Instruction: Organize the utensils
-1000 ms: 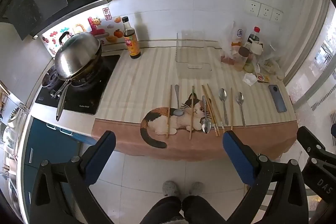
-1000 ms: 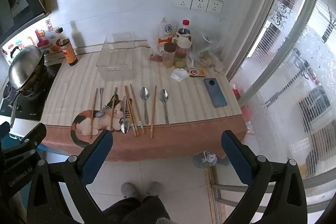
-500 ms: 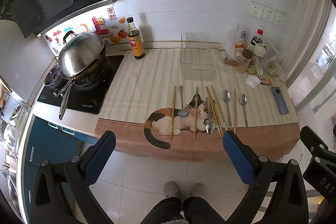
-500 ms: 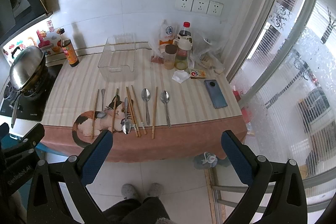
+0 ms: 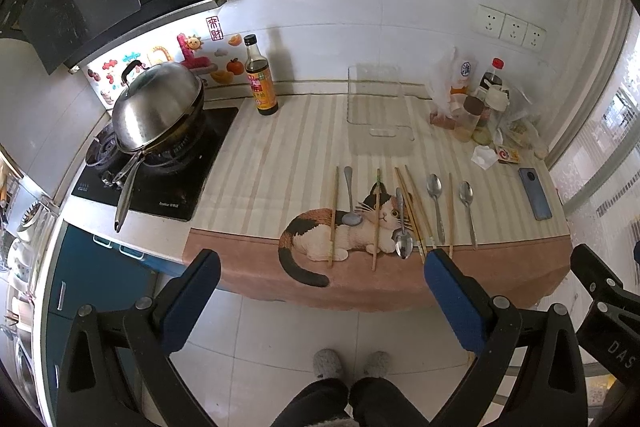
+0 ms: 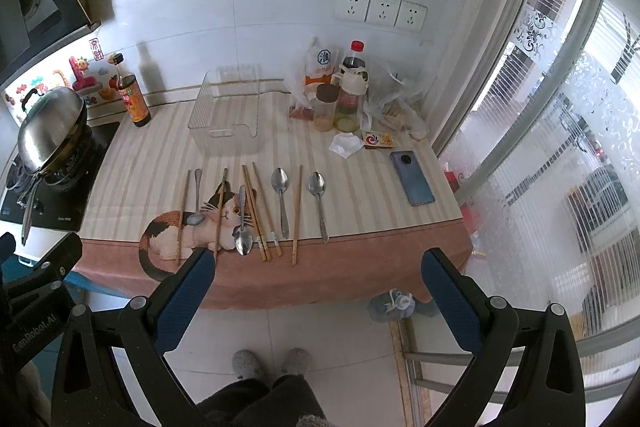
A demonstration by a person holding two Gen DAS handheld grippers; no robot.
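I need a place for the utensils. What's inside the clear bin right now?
The clear bin looks empty: the striped cloth shows through its floor and walls. Spoons and chopsticks all lie in front of it on the cloth.

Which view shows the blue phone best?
The right wrist view: the phone lies clear and fairly central on the striped cloth, camera ring visible. In the left wrist view the phone sits small and distorted near the right edge.
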